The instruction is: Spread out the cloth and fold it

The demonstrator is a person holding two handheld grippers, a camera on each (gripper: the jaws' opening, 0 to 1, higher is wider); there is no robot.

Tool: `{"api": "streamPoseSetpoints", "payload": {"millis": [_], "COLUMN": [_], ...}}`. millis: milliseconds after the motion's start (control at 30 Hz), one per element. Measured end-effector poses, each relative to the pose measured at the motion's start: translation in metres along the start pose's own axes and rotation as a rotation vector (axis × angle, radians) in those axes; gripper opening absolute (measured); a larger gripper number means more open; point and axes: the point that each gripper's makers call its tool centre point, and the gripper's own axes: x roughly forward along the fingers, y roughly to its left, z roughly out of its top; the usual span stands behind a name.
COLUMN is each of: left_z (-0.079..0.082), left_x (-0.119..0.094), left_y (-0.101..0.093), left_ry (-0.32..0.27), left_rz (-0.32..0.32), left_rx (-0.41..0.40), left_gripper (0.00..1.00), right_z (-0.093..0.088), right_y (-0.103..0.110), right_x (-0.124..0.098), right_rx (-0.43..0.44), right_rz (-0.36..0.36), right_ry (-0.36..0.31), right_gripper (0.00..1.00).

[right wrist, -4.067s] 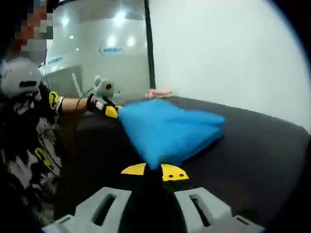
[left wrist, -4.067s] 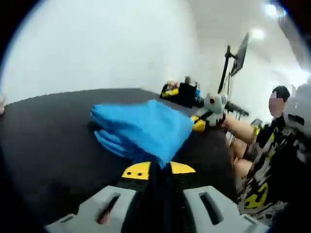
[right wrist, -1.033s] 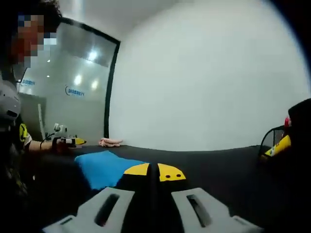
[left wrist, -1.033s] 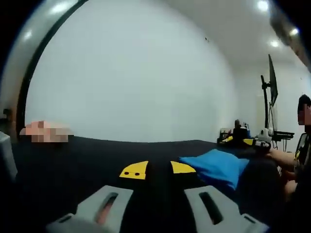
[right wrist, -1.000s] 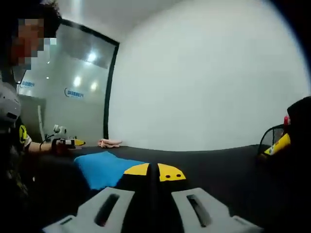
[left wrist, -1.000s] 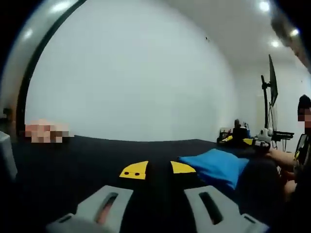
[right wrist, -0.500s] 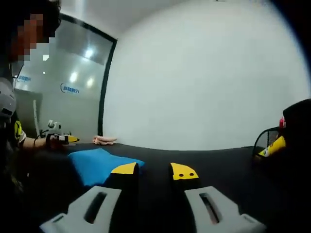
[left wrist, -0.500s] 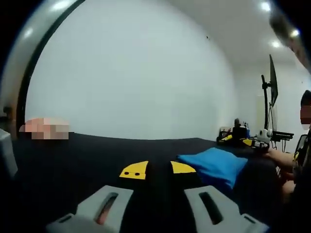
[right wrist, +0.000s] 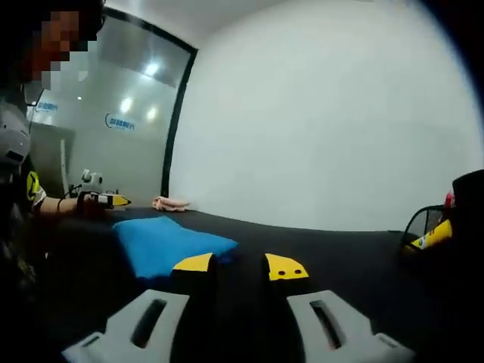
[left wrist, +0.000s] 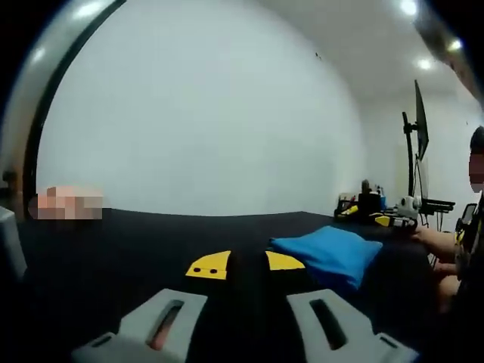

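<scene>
The blue cloth (left wrist: 329, 253) lies folded in a thick stack on the black table (left wrist: 113, 242). In the left gripper view it rests just right of my left gripper (left wrist: 247, 262), whose yellow-tipped jaws stand shut with nothing between them. In the right gripper view the cloth (right wrist: 166, 242) lies to the left of my right gripper (right wrist: 240, 265), whose jaws are open and hold nothing. Neither gripper touches the cloth. A hand holds the other gripper (right wrist: 98, 200) beyond the cloth, and the same pairing appears at the far right (left wrist: 393, 221).
A monitor on a stand (left wrist: 418, 128) rises behind the table's far right, with small dark and yellow items (left wrist: 363, 206) near it. A pink object (right wrist: 172, 203) lies at the table's back edge by a glass wall (right wrist: 113, 128). A yellow and black item (right wrist: 435, 231) sits right.
The cloth, held by both grippers four seconds ago, now lies let go on the table. Within the last second my right gripper's jaws opened; the left stayed shut.
</scene>
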Motion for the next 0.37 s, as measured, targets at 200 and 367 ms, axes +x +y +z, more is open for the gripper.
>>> {"api": "streamPoseSetpoints", "payload": {"millis": [200,367], "left_z": [-0.0013,-0.0029], "left_x": [-0.0001,0.0003], "left_y": [-0.0032,-0.0042], "left_ry": [0.007,0.016], "left_rz": [-0.005,-0.006], "left_rx": [0.012,0.024], "left_gripper": [0.14,0.14], "right_z": [-0.0028,-0.0034], "right_y": [-0.0006,0.0005], "right_x": [0.0008,0.0012], "right_rx": [-0.019,-0.027], "right_rz": [-0.002,0.006], "right_ry": [0.016,0.018], "right_gripper": [0.23,0.23]}}
